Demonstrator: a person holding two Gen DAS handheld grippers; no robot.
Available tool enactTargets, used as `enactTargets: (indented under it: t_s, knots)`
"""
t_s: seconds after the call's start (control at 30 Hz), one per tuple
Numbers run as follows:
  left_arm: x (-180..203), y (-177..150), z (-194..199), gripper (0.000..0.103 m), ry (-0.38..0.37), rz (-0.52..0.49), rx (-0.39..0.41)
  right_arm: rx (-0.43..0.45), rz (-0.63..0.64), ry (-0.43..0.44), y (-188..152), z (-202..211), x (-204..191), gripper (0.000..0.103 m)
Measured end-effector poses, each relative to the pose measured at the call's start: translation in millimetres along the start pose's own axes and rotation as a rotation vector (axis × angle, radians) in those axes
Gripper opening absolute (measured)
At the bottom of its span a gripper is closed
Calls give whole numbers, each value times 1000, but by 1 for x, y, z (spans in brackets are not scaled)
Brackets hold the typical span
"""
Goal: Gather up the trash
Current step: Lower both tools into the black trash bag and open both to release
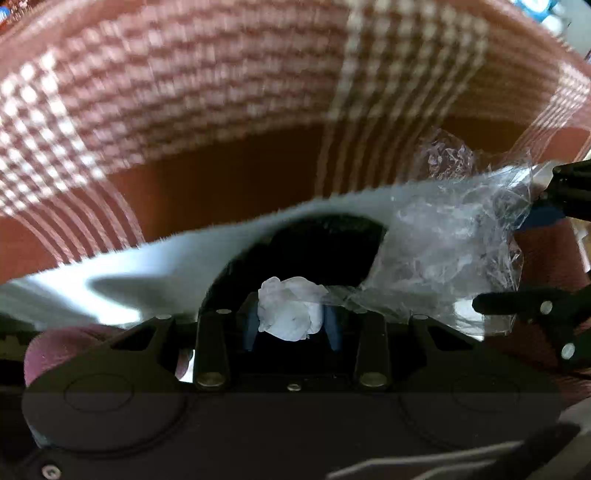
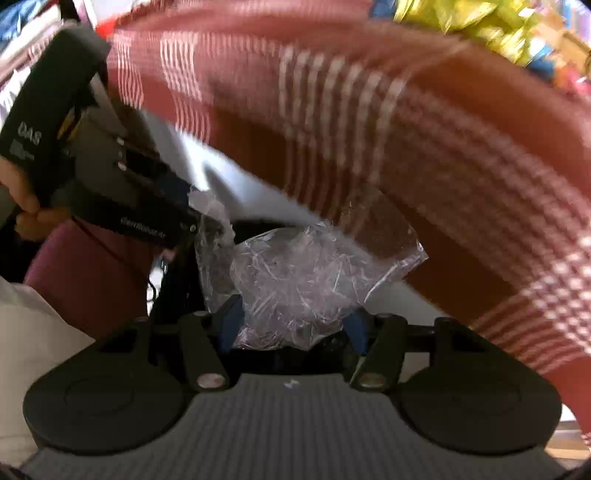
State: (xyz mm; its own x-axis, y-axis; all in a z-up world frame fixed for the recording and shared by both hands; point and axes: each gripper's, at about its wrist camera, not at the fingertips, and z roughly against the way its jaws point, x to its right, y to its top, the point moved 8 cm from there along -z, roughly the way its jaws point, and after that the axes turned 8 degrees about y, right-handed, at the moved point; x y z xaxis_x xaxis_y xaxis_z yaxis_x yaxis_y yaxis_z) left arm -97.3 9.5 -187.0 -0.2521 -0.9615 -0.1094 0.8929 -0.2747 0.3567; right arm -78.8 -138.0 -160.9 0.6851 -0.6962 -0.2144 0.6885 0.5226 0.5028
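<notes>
Red woven basket (image 1: 192,85) gapes below you. Your left gripper (image 1: 291,328) clamps a white paper wad (image 1: 288,310); your right gripper (image 2: 291,328) pinches crumpled clear plastic (image 2: 295,280), which may cling to the pads or snag the rim.

A cluttered home interior: a red woven basket (image 1: 184,92) with white stripes, with blurred colourful packaging (image 2: 480,22) piled behind it.
</notes>
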Motion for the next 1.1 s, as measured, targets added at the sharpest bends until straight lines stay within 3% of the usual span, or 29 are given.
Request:
enactTargets:
  t_s: [0.33, 0.5, 0.6, 0.87, 1.1]
  knots:
    - [1, -14, -36, 36, 34, -12, -73, -151, 4, 67, -24, -63, 1, 64]
    - [0, -5, -47, 44, 66, -28, -71, -137, -8, 92, -23, -70, 1, 83]
    - [2, 2, -46, 51, 63, -30, -70, -122, -2, 94, -14, -69, -2, 88]
    - [8, 12, -35, 69, 87, -52, -30, -86, -20, 96, -11, -59, 2, 90]
    - [6, 18, -26, 73, 88, -39, -8, -66, -53, 85, -5, -34, 10, 90]
